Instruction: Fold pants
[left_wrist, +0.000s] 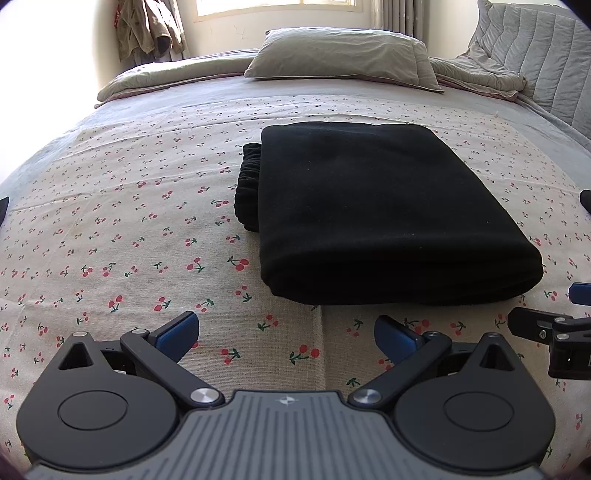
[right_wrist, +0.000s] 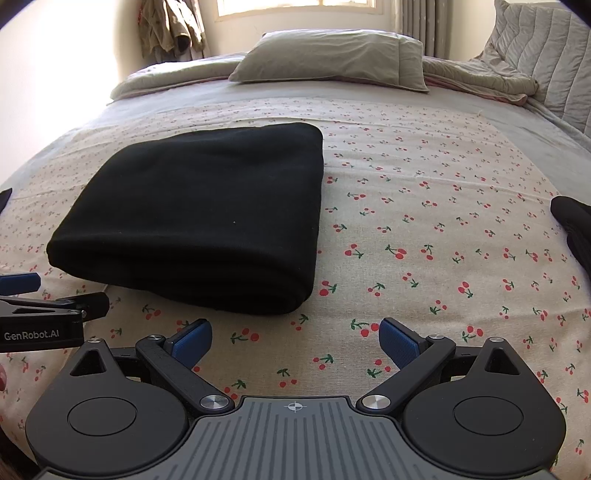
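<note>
The black pants (left_wrist: 384, 210) lie folded in a thick rectangular stack on the cherry-print sheet (left_wrist: 129, 229). The elastic waistband sticks out at the stack's left side. My left gripper (left_wrist: 287, 334) is open and empty, just short of the stack's near edge. In the right wrist view the folded pants (right_wrist: 207, 214) lie ahead to the left. My right gripper (right_wrist: 295, 341) is open and empty over the sheet (right_wrist: 424, 221), to the right of the stack's near corner. Each gripper shows at the other view's side edge.
A grey pillow (left_wrist: 343, 55) and a rumpled blanket (left_wrist: 476, 79) lie at the head of the bed. A quilted headboard (left_wrist: 546, 48) stands at the right. Clothes (left_wrist: 147, 26) hang by the window. Another dark item (right_wrist: 576, 232) lies at the right edge.
</note>
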